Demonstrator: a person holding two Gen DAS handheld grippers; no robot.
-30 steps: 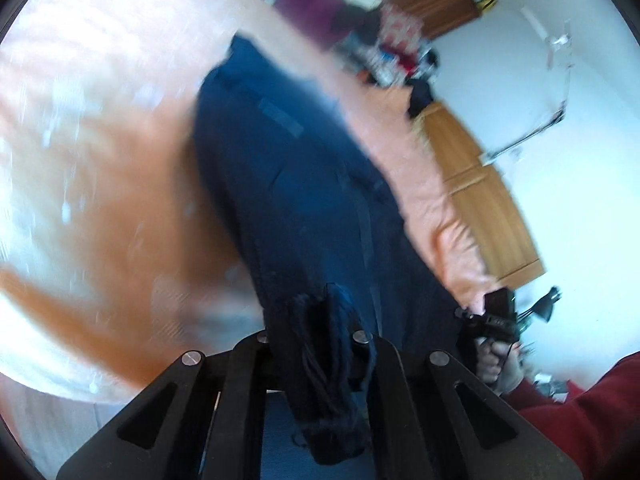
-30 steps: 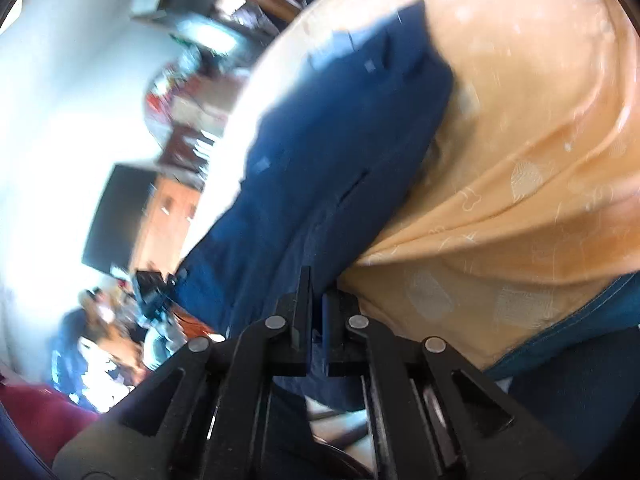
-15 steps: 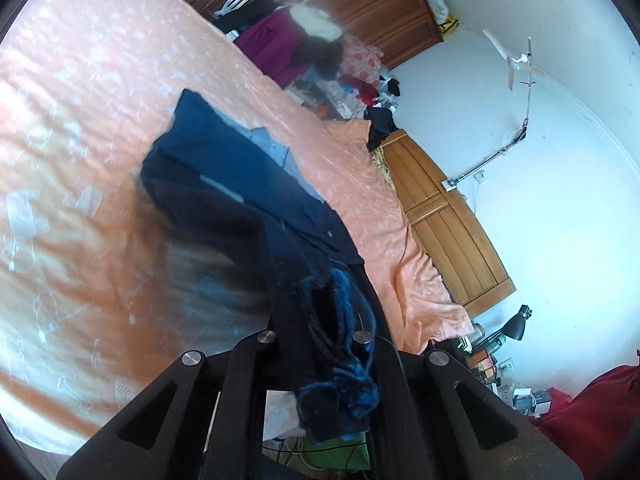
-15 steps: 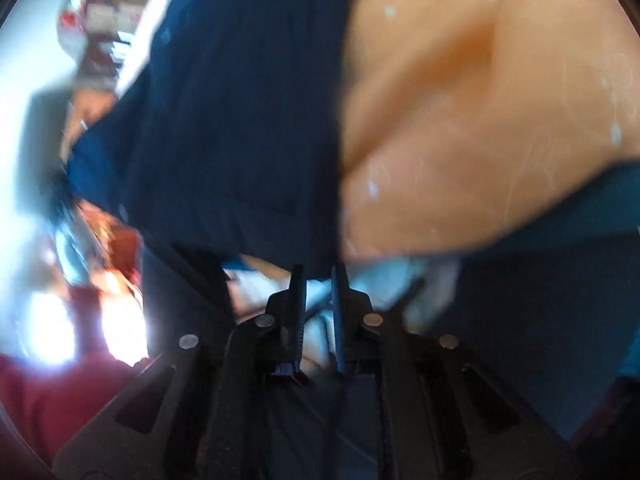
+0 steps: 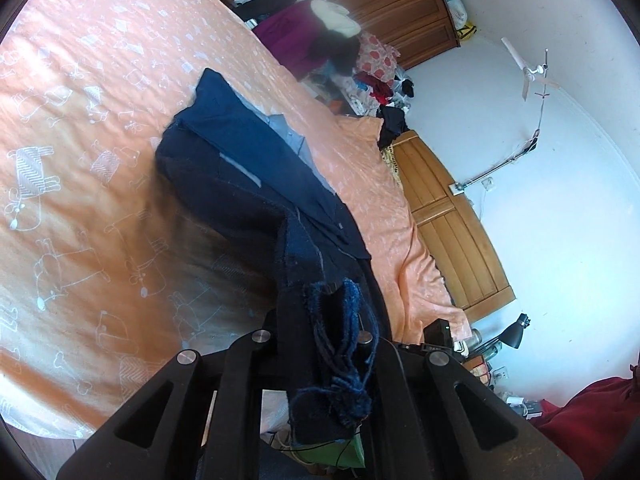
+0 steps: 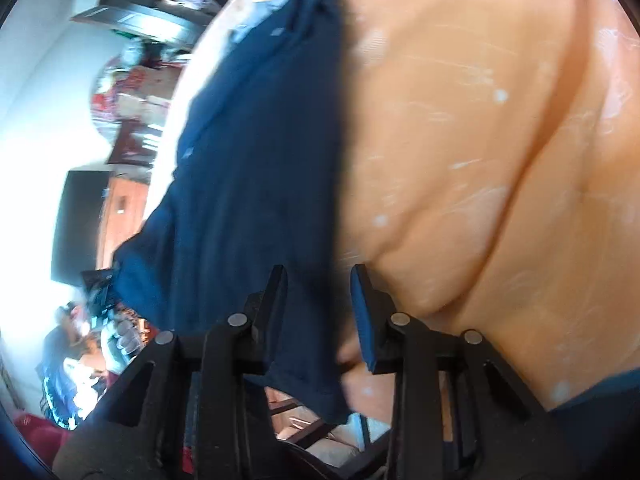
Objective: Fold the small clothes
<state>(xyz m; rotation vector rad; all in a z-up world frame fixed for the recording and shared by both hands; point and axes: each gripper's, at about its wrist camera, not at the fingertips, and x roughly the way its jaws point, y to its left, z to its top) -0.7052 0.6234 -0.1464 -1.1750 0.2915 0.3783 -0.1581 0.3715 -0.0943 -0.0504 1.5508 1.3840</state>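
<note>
Dark navy denim garment [image 5: 248,184], frayed at one end, lies stretched across the peach cartoon-printed bedsheet [image 5: 80,200], its long axis running from the near edge of the bed up toward the far side, where the wooden wardrobe [image 5: 360,0] stands. The left gripper [image 5: 316,344] is clamped on the frayed end (loose threads bunch between its fingers). The right gripper [image 6: 318,312] stands wide apart at the bed's edge, the cloth's edge [image 6: 280,200] loose between its fingers, not pinched.
</note>
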